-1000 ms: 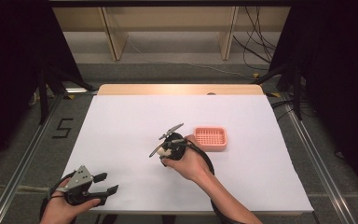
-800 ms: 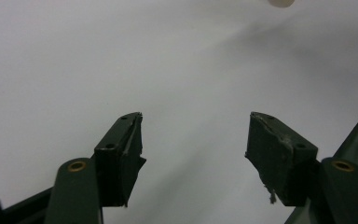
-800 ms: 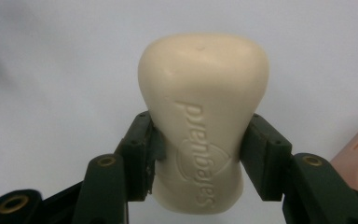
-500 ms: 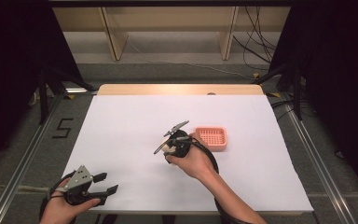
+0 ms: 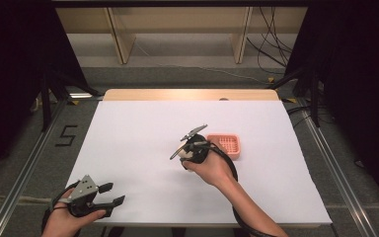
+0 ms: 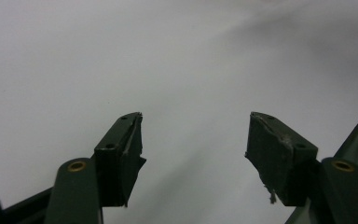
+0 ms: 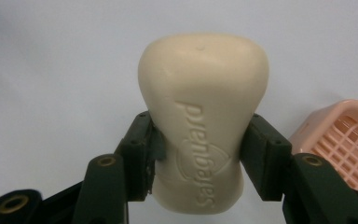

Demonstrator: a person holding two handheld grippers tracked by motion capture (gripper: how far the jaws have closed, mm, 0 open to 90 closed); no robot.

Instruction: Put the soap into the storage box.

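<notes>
Nearer the pink lattice basket (image 5: 224,144) now, right hand-held gripper (image 7: 200,154) clamping smooth cream soap bar (image 7: 203,116)

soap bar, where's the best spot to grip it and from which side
Grip the soap bar at its narrowed waist, jaws closing on the two long sides from the end, as the right gripper does. The concave flanks seat the pads, and the wider end keeps it from slipping out. The pink basket sits alongside.

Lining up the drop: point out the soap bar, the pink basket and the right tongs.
soap bar (image 7: 203,116), right gripper view, embossed front face
pink basket (image 5: 225,144), high view, grid floor
right tongs (image 7: 199,154), right gripper view, midway between the tips
</notes>
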